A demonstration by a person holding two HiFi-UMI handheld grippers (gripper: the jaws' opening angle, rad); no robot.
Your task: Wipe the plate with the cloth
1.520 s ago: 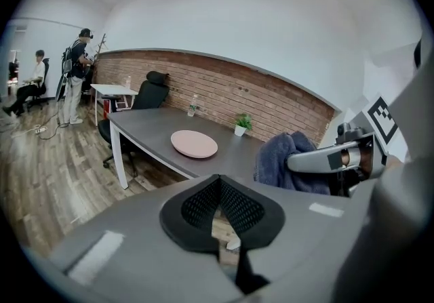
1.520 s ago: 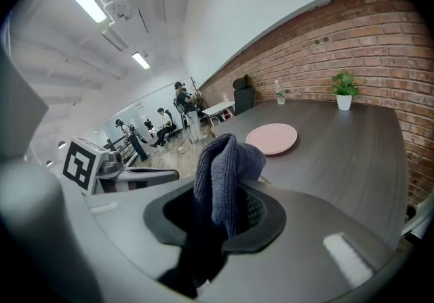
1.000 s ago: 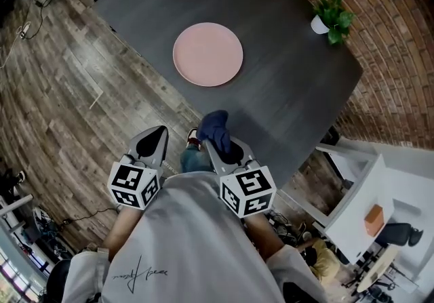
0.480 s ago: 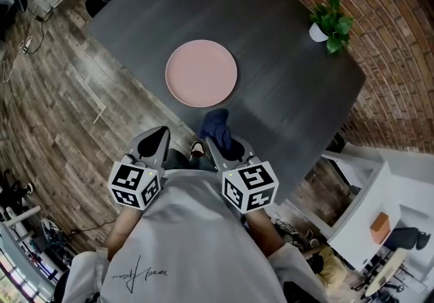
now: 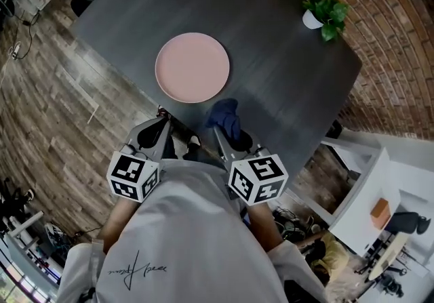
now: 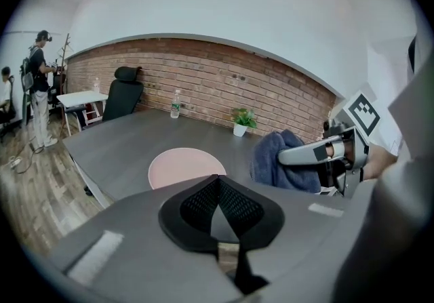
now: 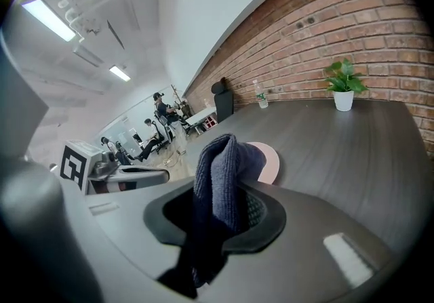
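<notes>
From the head view, the pink plate [image 5: 192,67] lies flat on the dark tabletop [image 5: 285,71], near the edge closest to the person and bare of anything on it. A potted plant [image 5: 324,10] stands well apart at the far right corner, against the brick wall [image 5: 400,44]. The left tongs [image 5: 157,127] hang over the plank floor [image 5: 47,91] just off the tabletop's edge, below the plate's near rim. The right tongs [image 5: 229,133] reach over the edge and carry the dark blue cloth [image 5: 226,117], which is bunched up just beside the plate's lower right rim. Each tool's marker cube sits close to the person's grey shirt.

In the left gripper view, the left tongs are pressed together with nothing between them. The plate shows straight beyond their tips on the tabletop. To the right the cloth bulges from the other tool. A bottle [image 6: 175,106] stands at the tabletop's far edge, a black office chair [image 6: 125,91] behind it, and a person [image 6: 39,85] stands at far left.

In the right gripper view, the right tongs are clamped on the cloth, whose folded bulk rises between them and trails down toward the camera. It covers part of the plate, which peeks out just behind it. The other tool shows at the left.
</notes>
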